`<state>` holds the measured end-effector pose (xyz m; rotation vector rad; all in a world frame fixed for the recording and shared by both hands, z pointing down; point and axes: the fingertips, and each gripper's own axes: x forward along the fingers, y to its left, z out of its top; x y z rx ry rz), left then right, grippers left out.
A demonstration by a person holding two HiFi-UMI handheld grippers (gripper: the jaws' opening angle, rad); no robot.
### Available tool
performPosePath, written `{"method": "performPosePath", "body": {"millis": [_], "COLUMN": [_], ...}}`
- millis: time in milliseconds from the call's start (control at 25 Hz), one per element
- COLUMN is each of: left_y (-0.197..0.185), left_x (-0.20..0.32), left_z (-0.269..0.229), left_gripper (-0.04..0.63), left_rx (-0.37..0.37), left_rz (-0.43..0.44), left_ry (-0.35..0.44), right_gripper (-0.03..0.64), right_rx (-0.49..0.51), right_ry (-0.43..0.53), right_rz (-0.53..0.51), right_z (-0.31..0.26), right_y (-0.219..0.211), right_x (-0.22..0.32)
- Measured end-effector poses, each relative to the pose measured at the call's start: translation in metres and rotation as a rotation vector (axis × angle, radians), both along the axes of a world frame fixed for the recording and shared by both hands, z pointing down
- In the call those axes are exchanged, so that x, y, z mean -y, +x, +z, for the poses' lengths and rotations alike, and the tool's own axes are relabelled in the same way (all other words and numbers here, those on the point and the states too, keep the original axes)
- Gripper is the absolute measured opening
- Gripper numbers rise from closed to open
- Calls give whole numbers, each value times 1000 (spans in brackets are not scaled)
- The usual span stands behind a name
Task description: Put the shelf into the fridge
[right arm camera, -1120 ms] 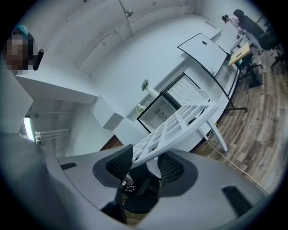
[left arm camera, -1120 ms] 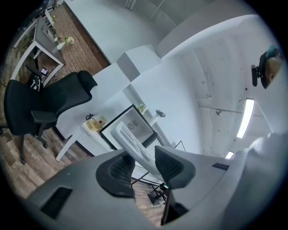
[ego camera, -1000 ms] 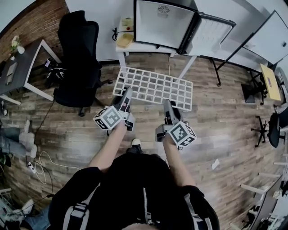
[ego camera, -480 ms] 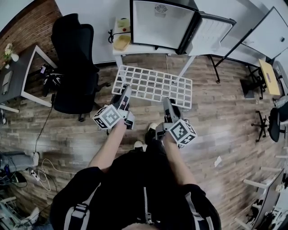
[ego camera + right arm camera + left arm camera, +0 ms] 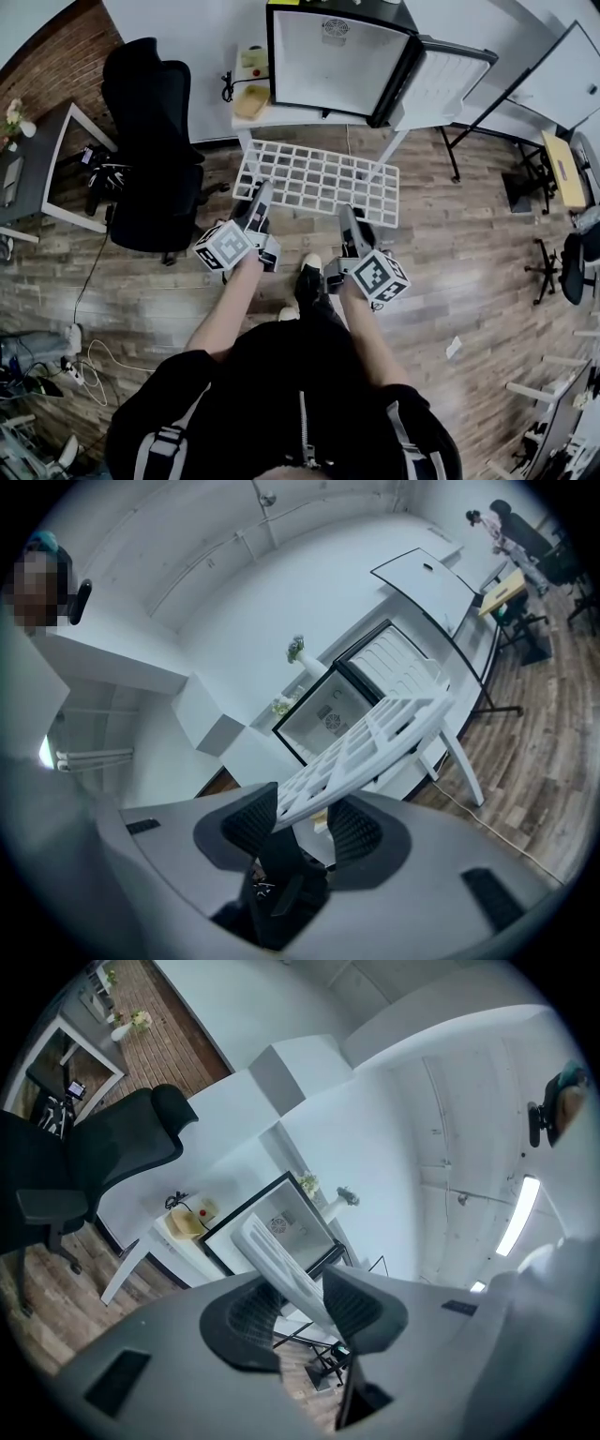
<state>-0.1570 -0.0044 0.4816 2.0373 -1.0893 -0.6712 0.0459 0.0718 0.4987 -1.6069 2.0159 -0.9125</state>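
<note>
Shelf [image 5: 317, 180], near edge hidden, spans left gripper [image 5: 263, 192] and right gripper [image 5: 346, 214].

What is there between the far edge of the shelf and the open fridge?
Head view: only the front edge of the white table that bears the fridge lies beyond the shelf; nothing else stands between.

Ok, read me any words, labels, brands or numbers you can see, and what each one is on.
None can be read.
Cubes on the left gripper and right gripper: black-and-white square markers, no letters.
The shelf they grip: plain white grid, no print.
The fridge: no brand shows.
The box beside the fridge: too small to read.
</note>
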Motion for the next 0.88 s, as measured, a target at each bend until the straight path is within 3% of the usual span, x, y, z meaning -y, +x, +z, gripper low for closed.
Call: {"method": "performPosePath", "body": {"millis": [880], "left_y": [60], "left_x": [179], "left_z": [-12], "left_gripper": [146], "left_rx": [21], "left_rz": [-71], "left_ry": [-14], "right_gripper": [163], "right_rx": [2], "right_ry": [37], "right_rz": [-93], "right_z": [-18], "right_y": [65], "right_x": [196]}}
